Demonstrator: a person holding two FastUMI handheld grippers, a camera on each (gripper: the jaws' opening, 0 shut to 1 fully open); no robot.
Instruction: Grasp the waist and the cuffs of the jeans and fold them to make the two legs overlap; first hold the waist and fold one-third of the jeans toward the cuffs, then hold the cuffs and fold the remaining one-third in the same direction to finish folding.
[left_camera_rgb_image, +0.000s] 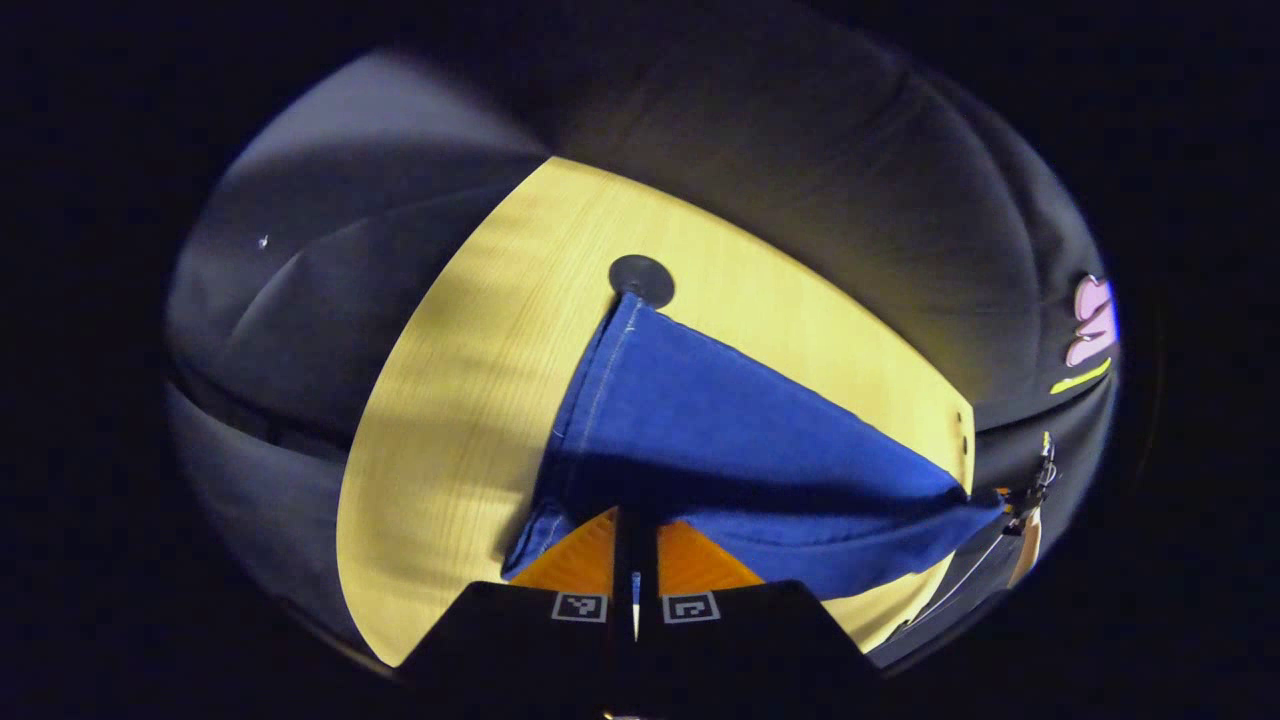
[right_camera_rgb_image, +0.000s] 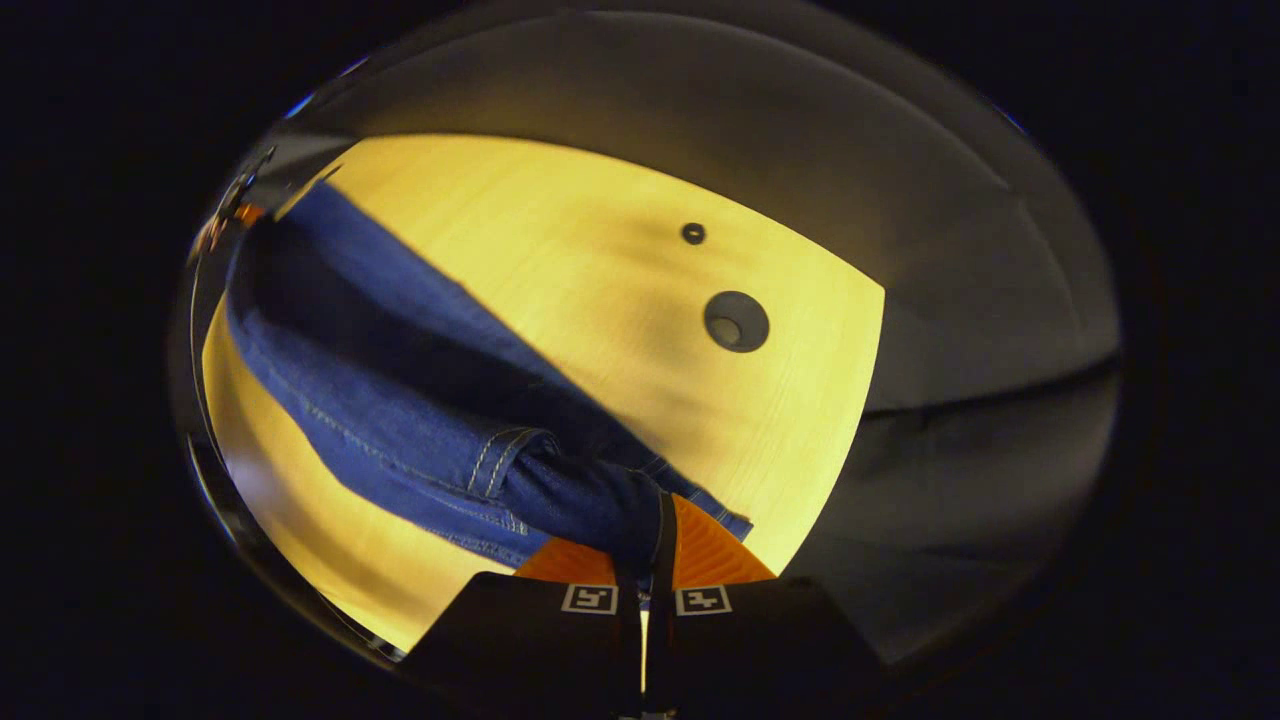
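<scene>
the jeans (left_camera_rgb_image: 740, 440) hang stretched above the wooden table (left_camera_rgb_image: 450, 420), mid-frame in the left gripper view. the left gripper (left_camera_rgb_image: 634, 545) pinches one end, and the right gripper (right_camera_rgb_image: 655, 540) is clamped on bunched denim at bottom centre. judging by this, the legs are only now being overlapped; both third-folds remain.

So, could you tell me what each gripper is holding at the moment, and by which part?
Both hold the jeans, lifted over the table: the left gripper pinches a hemmed edge, the right gripper bunched denim beside a seam.
</scene>
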